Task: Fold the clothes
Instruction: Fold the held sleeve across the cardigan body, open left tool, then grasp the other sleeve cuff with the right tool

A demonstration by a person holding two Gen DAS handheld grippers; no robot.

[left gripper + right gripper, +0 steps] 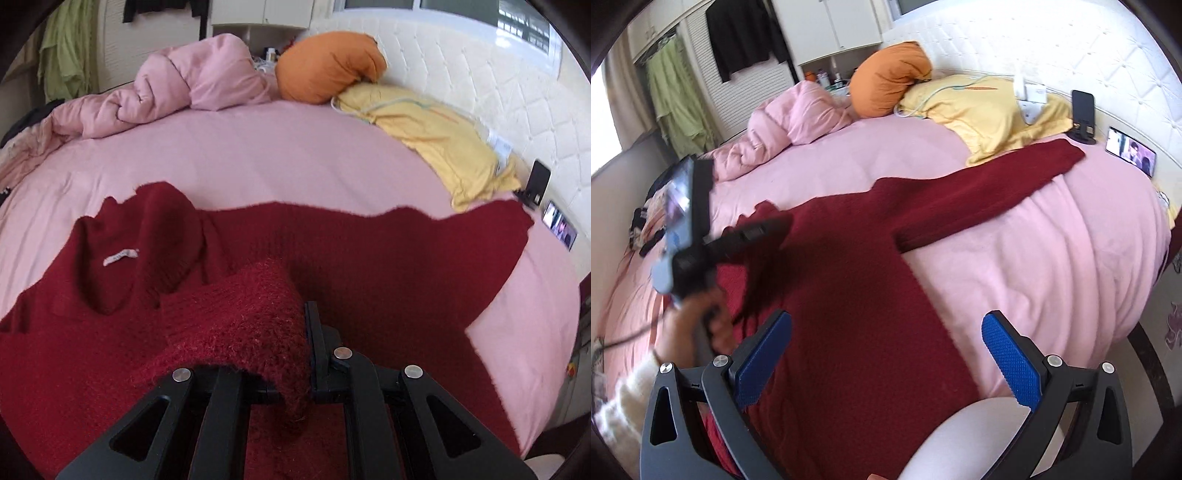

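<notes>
Sleeve-folding step: left gripper, closed on the near sleeve, carries it over the sweater; right gripper hangs wide open, empty. Next, lay the sleeve flat across the body.

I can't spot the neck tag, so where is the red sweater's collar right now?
In the left wrist view, the fuzzy dark red knit sweater lies on the pink bedsheet; its collar, white tag showing, sits on the left, beside the sleeve clamped in the left gripper.
</notes>
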